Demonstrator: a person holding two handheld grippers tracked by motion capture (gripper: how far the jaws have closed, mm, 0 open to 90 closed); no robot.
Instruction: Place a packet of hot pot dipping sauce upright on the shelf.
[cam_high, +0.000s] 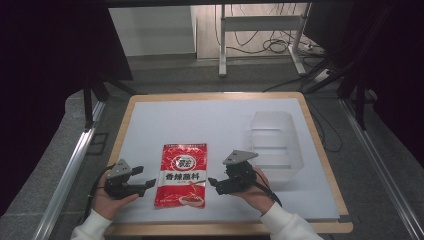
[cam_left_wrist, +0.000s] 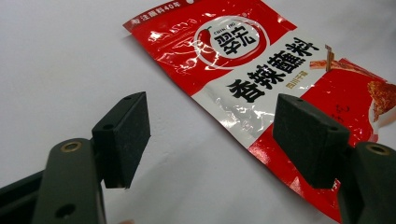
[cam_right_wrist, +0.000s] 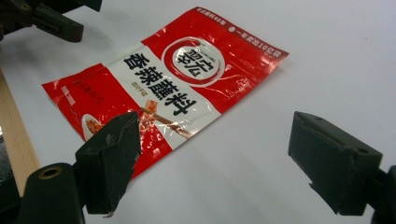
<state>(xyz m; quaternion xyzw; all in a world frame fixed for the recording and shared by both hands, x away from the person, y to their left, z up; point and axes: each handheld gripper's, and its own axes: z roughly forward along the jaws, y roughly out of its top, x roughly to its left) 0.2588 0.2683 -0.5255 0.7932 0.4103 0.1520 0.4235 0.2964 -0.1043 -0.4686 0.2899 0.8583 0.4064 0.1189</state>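
Jaws stood wide apart and empty on both tools as a person worked at the bench, a white sheet edged in pale wood. At the near edge the left hand, white sleeve showing, cradled the left gripper low over the sheet, its jaws aimed sideways toward a red seasoning packet. From the opposite side the right hand held the right gripper at a similar height, aimed back at the same packet, so the two tools faced each other across it.

Between them the packet lay flat on the sheet, printed face up, close to the near edge, touched by neither tool. Seen along the left gripper's jaws, the packet ran past the far pad; seen along the right gripper's jaws, the packet lay just beyond the near pad, with the left gripper at the top corner.

Toward the far right of the sheet, well apart from the packet, stood a clear plastic bin, with nothing visible inside it.
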